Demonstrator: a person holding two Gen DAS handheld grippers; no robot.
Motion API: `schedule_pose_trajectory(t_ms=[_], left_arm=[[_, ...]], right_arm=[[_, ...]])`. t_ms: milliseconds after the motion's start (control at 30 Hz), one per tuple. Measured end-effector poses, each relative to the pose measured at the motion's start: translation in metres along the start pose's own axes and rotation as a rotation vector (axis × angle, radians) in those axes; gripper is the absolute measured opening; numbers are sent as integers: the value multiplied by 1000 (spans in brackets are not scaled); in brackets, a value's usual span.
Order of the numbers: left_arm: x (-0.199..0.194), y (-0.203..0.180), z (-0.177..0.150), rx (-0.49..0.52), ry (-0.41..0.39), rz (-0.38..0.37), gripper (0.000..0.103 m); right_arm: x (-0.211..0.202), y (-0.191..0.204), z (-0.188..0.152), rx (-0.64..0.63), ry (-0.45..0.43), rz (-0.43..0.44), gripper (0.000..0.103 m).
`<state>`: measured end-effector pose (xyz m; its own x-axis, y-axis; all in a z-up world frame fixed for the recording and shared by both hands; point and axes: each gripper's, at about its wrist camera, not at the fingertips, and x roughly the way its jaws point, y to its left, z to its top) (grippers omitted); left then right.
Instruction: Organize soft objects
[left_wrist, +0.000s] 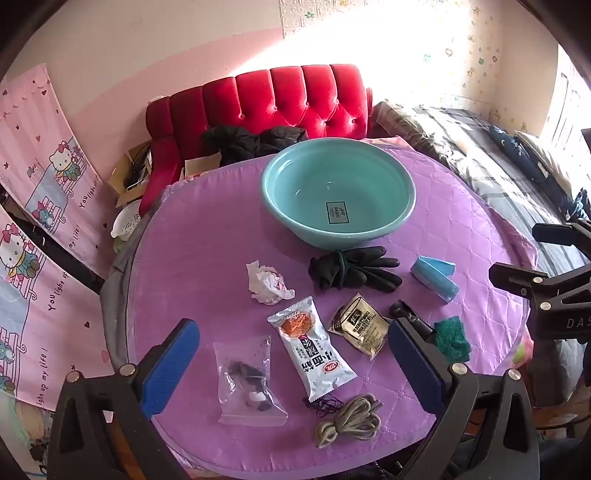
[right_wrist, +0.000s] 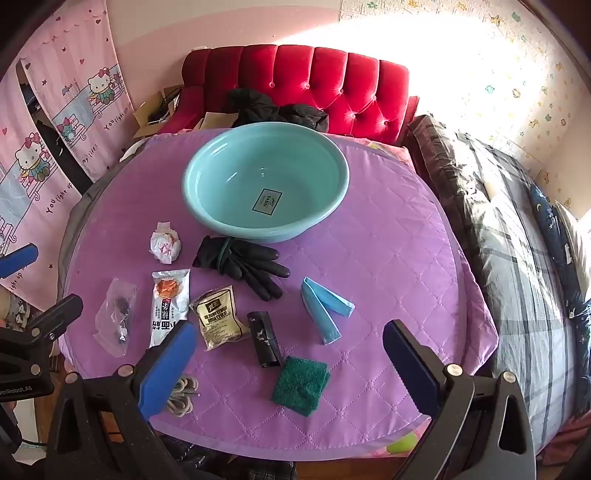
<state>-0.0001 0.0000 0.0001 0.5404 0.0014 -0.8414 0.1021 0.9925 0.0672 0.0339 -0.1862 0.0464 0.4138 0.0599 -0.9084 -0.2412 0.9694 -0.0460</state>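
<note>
A teal basin (left_wrist: 338, 195) (right_wrist: 266, 186) stands empty at the back of the purple quilted table (left_wrist: 207, 258) (right_wrist: 388, 258). In front of it lie black gloves (left_wrist: 354, 267) (right_wrist: 240, 260), crumpled tissue (left_wrist: 267, 282) (right_wrist: 165, 242), a folded blue mask (left_wrist: 436, 277) (right_wrist: 323, 308), a green scouring pad (left_wrist: 452, 338) (right_wrist: 301, 384), two snack packets (left_wrist: 312, 350) (right_wrist: 218, 323), a clear bag (left_wrist: 247, 380) (right_wrist: 116, 319), a cord coil (left_wrist: 349, 417) (right_wrist: 181, 395) and a black tube (right_wrist: 264, 339). My left gripper (left_wrist: 291, 365) hangs open above the snack packets. My right gripper (right_wrist: 290, 367) hangs open above the green pad.
A red tufted sofa (left_wrist: 280, 99) (right_wrist: 325, 85) with dark clothes stands behind the table. A bed with plastic-wrapped bedding (right_wrist: 498, 229) runs along the right. Pink cartoon curtains (left_wrist: 48, 206) hang at the left. Cardboard boxes (left_wrist: 131, 177) sit beside the sofa.
</note>
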Motion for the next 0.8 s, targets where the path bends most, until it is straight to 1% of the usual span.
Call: schedule_pose_trajectory(t_ms=[33, 333, 800], left_arm=[[0, 0, 0, 3, 9, 5, 103], [-1, -3, -5, 5, 2, 20, 103], [-5, 1, -7, -2, -2, 19, 103]], right_arm=[[0, 0, 0, 1, -1, 1, 103], [-3, 1, -3, -8, 2, 14, 103], [-3, 6, -1, -22, -9, 9, 103]])
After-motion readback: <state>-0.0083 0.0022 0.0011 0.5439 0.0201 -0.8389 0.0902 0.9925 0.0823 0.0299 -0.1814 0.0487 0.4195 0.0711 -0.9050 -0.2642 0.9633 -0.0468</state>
